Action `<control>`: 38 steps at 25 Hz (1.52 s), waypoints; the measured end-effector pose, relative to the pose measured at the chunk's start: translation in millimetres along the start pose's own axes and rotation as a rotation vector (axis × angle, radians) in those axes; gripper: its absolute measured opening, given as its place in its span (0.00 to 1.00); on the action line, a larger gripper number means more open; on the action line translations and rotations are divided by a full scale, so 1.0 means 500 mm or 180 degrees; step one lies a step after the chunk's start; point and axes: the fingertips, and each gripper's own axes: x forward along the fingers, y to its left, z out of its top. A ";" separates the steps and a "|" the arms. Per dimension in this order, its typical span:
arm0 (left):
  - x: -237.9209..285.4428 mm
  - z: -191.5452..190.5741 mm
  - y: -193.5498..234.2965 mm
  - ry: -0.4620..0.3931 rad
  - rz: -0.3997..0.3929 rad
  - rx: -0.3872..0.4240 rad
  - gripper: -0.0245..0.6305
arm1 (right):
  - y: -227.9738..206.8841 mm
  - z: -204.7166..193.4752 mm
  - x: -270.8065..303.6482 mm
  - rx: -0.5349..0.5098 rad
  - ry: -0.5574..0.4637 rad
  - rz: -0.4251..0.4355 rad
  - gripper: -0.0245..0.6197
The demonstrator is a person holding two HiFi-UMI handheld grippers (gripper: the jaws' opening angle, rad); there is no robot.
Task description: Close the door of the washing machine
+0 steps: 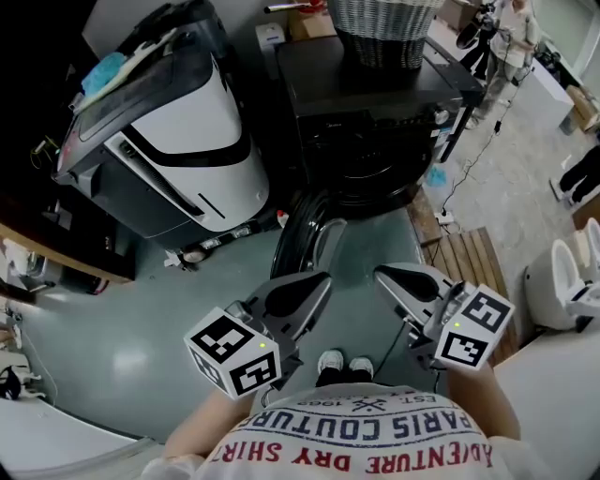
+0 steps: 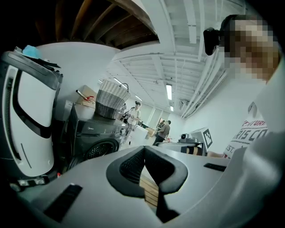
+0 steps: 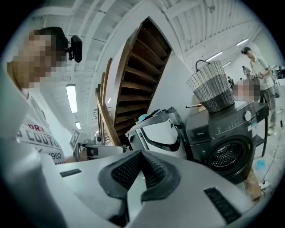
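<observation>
A black front-loading washing machine (image 1: 375,103) stands ahead of me, a wicker basket (image 1: 384,23) on its top. Its round door (image 1: 307,234) hangs open, swung out toward me on the left side of the drum opening (image 3: 227,156). The machine (image 2: 95,133) also shows at the left of the left gripper view. My left gripper (image 1: 323,278) is held just short of the door's near edge, its jaws shut and empty (image 2: 144,149). My right gripper (image 1: 380,272) sits beside it, to the right of the door, tips together with nothing between them (image 3: 141,153).
A large white and grey appliance (image 1: 178,141) leans to the left of the washer. A wooden pallet (image 1: 469,262) lies on the floor to the right, with a white fixture (image 1: 562,281) beyond it. People (image 1: 506,37) stand at the back right. A wooden staircase (image 3: 133,80) rises behind.
</observation>
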 end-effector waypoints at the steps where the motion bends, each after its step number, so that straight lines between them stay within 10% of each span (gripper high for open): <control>1: 0.000 -0.001 0.006 0.0003 0.0008 0.0004 0.07 | -0.003 -0.003 0.004 0.0003 0.0011 -0.0019 0.07; 19: -0.003 -0.146 0.212 0.0454 0.0298 -0.0262 0.07 | -0.097 -0.108 0.067 0.0336 0.0302 -0.0268 0.07; 38: -0.055 -0.491 0.522 0.1802 0.1063 0.0059 0.07 | -0.157 -0.212 0.089 0.0697 0.0521 -0.0514 0.07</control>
